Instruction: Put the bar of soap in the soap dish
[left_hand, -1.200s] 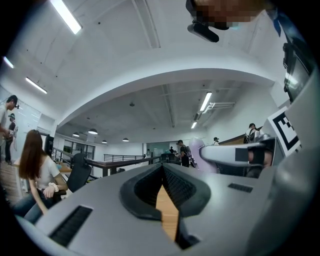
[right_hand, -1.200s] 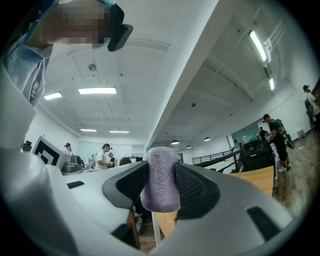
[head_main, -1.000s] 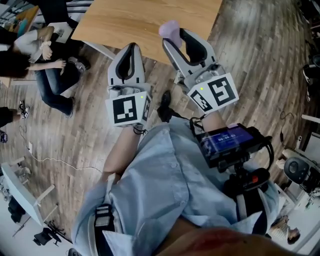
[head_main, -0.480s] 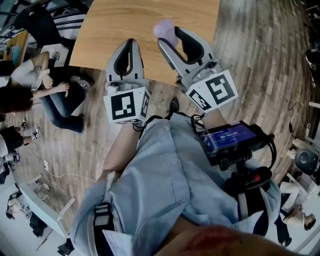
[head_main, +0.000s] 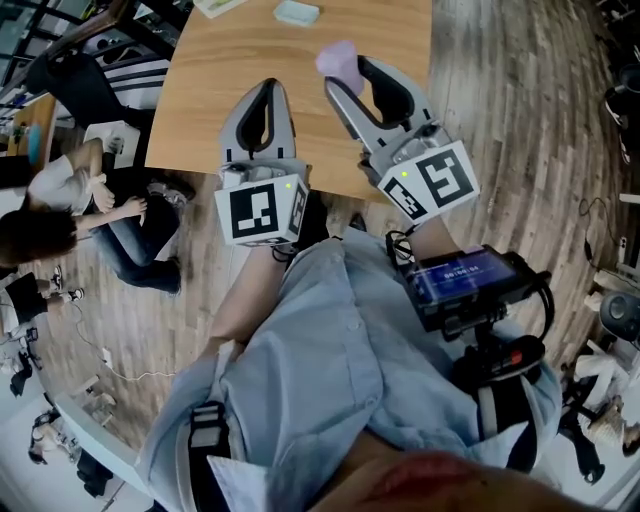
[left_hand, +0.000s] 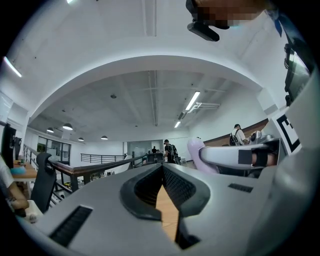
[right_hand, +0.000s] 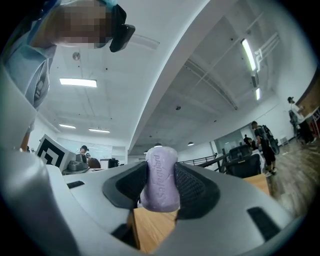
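Observation:
The lilac bar of soap (head_main: 338, 58) is pinched between the pads of my right gripper (head_main: 345, 72), which is shut on it and held over the near edge of the wooden table (head_main: 200, 90). In the right gripper view the soap (right_hand: 160, 178) stands upright between the dark pads, embossed lettering showing. My left gripper (head_main: 264, 95) is beside it to the left, shut and empty; its tips (left_hand: 162, 167) meet. A pale teal dish (head_main: 297, 12) lies at the table's far edge. The left gripper view catches the soap (left_hand: 196, 150) to the right.
A flat greenish sheet (head_main: 222, 5) lies at the table's far edge, left of the dish. People sit on the wooden floor at the left (head_main: 60, 200). Chairs and gear stand at the right edge (head_main: 620, 100). My light blue shirt (head_main: 320, 370) fills the lower view.
Both grippers have moved forward over the table's near edge. More of the tabletop shows, and the teal dish has come into sight at the top. The soap stays gripped.

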